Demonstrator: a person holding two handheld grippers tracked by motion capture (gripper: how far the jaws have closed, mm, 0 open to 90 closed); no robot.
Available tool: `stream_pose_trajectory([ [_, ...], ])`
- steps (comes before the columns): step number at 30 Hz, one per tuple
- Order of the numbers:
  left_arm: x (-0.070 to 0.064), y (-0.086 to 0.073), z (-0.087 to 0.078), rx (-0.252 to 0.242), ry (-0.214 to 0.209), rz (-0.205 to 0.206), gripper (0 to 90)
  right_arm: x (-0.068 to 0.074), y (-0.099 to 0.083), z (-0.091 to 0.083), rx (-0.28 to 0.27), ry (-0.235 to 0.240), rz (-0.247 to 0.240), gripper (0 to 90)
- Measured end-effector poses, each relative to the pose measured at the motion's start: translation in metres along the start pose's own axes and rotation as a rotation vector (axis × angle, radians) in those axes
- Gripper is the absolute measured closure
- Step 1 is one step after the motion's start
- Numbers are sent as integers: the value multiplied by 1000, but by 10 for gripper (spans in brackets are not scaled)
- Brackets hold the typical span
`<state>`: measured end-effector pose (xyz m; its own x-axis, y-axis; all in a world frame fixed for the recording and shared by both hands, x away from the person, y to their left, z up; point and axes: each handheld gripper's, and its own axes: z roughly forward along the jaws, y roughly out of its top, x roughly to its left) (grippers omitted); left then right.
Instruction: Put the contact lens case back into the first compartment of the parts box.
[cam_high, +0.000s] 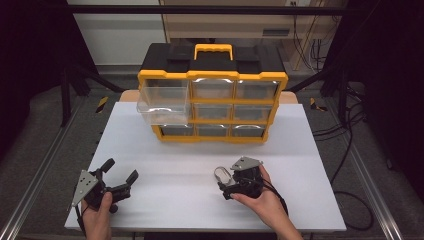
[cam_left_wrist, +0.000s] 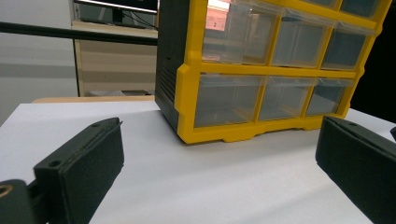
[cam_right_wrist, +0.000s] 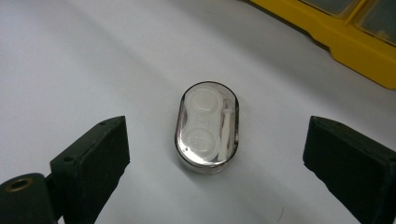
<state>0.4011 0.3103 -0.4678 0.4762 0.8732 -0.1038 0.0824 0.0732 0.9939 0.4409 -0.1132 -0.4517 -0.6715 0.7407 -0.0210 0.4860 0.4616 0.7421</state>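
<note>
Revealing two round wells, right gripper (cam_right_wrist: 215, 163) view — clear oval case (cam_right_wrist: 207, 127) between spread jaws.

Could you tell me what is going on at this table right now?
A person holds a gripper in each hand at a white table. The right gripper has its jaws open on either side of a small clear oval case that lies flat on the table, not yet gripped. The left gripper is open too and holds nothing. Behind them stands a yellow drawer organizer with its top-left drawer pulled out.
</note>
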Motion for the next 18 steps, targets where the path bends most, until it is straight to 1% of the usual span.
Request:
stream_pose_trajectory([
  [2, 0, 0, 0, 0, 0, 0, 8, 1, 4, 4, 20, -3, -1, 87],
  [5, 0, 0, 0, 1, -1, 0, 8, 2, 6, 6, 30, 5, 5, 94],
  [6, 0, 0, 0, 1, -1, 0, 8, 3, 8, 9, 42, 9, 9, 104],
  [9, 0, 0, 0, 0, -1, 0, 8, 4, 10, 12, 57, 7, 8, 111],
  [10, 0, 0, 0, 0, -1, 0, 8, 3, 11, 14, 67, 11, 18, 122],
  [16, 0, 1, 0, -1, -1, 0, 8, 2, 14, 20, 83, 19, 42, 128],
  [18, 1, 1, 0, -1, 0, 0, 8, 2, 15, 23, 91, 17, 39, 131],
])
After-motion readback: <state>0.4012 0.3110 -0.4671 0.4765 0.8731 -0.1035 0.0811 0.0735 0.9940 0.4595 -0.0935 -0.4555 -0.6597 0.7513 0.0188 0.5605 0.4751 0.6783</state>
